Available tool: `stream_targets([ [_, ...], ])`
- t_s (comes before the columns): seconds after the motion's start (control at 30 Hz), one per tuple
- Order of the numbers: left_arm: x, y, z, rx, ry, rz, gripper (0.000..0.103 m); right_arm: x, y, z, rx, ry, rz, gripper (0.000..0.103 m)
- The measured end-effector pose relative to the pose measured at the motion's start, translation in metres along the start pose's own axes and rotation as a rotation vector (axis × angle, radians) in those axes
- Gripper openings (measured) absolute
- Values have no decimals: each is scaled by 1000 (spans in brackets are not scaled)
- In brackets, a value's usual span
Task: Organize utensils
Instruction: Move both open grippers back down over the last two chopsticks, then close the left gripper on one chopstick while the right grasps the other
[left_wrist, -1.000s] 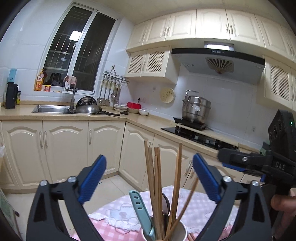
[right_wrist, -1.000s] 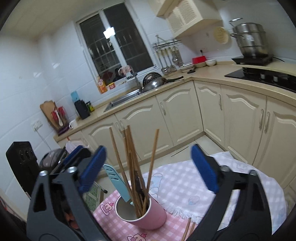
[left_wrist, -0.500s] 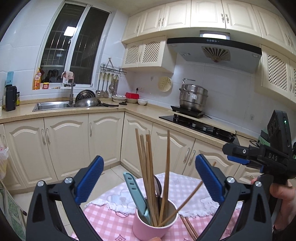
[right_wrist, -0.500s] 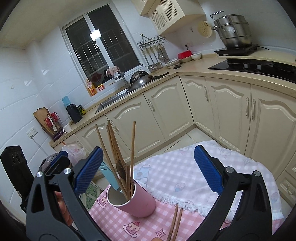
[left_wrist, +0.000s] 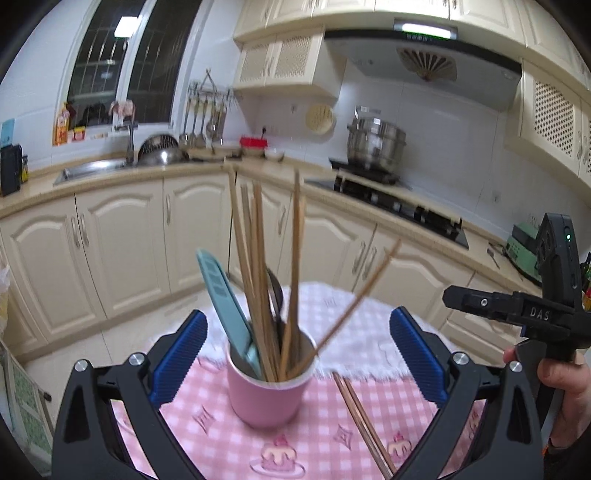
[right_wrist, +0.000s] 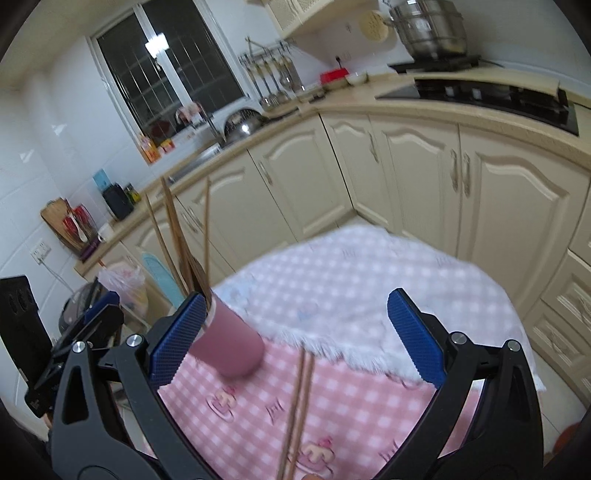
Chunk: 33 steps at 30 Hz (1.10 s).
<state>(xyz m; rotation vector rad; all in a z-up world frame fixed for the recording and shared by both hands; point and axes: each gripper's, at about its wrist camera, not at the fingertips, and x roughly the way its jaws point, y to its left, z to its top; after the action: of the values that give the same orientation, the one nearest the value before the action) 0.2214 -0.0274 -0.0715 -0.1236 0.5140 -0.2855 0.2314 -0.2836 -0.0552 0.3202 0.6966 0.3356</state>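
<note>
A pink cup (left_wrist: 267, 393) stands on the pink checked tablecloth (left_wrist: 221, 435). It holds several wooden chopsticks (left_wrist: 255, 273), a teal-handled utensil (left_wrist: 225, 306) and a dark spoon. A loose pair of chopsticks (left_wrist: 364, 421) lies on the cloth to the cup's right. My left gripper (left_wrist: 297, 356) is open and empty, with the cup between its jaws' line of sight. My right gripper (right_wrist: 295, 341) is open and empty above the loose pair of chopsticks (right_wrist: 297, 406); the cup (right_wrist: 231, 345) sits by its left finger. The right gripper also shows at the right of the left wrist view (left_wrist: 517, 314).
The small round table has a white fringed cloth (right_wrist: 351, 273) under the pink one. Cream kitchen cabinets (left_wrist: 122, 240) run behind, with a sink (left_wrist: 92, 168), a hob (left_wrist: 399, 206) and a steel pot (left_wrist: 375, 142) on the counter.
Both grippers have tilted down and back, so the table, the cup and the loose chopsticks show more fully. The right gripper has shifted right, toward the loose pair. Both stay open.
</note>
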Motion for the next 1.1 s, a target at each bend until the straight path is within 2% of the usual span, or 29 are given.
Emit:
stream_targets([
  [0.37, 34, -28, -57, -1, 244, 21, 97, 6, -31, -43, 32, 133, -63, 97],
  [0.7, 73, -45, -102, 3, 436, 58, 97, 7, -49, -64, 59, 194, -81, 97],
  [0.97, 99, -51, -124, 36, 547, 114, 97, 14, -59, -77, 74, 252, -101, 97],
  [1.1, 104, -57, -130, 76, 552, 132, 97, 16, -63, -82, 77, 270, -109, 97],
])
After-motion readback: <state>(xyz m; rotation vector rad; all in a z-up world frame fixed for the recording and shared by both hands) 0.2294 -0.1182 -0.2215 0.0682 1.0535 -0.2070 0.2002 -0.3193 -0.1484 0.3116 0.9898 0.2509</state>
